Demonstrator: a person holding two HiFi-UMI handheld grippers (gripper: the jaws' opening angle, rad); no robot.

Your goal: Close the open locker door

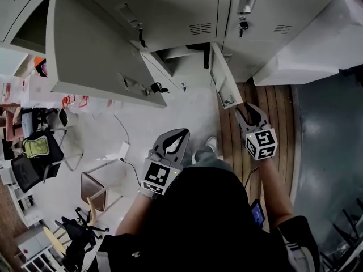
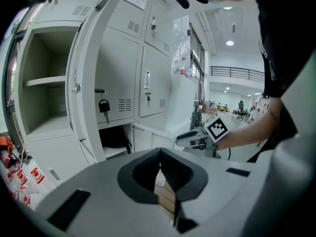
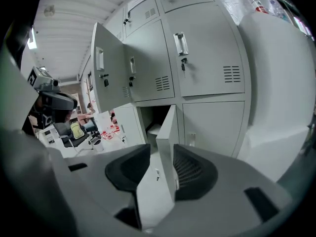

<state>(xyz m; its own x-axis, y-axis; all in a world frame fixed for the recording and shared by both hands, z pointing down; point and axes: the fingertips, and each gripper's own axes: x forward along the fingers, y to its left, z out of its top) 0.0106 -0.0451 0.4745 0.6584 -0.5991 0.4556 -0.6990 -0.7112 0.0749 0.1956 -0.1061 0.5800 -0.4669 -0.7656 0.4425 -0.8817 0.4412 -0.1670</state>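
- The small lower locker door point(image 3: 167, 132) stands open, swung out from the bottom row of the grey locker bank point(image 1: 181, 10), its free edge toward the person.
- The right gripper point(image 3: 162, 151) has its jaws apart, and that door's free edge stands between them. The left pad is clear of the door; whether the right pad touches the door's face cannot be told.
- The left gripper point(image 2: 160, 152) has its jaws together with nothing between them. It is held left of the right gripper, nearer the person and away from the lockers.
- Farther left, a larger upper door point(image 1: 96, 44) also hangs wide open, showing a compartment with 1 shelf point(image 2: 44, 80).
- A black key tag point(image 2: 103, 105) hangs from the lock of a closed door beside it.
- A strip of wooden floor point(image 1: 278, 112) lies below the right gripper; a brown chair point(image 1: 93, 188) stands near left.
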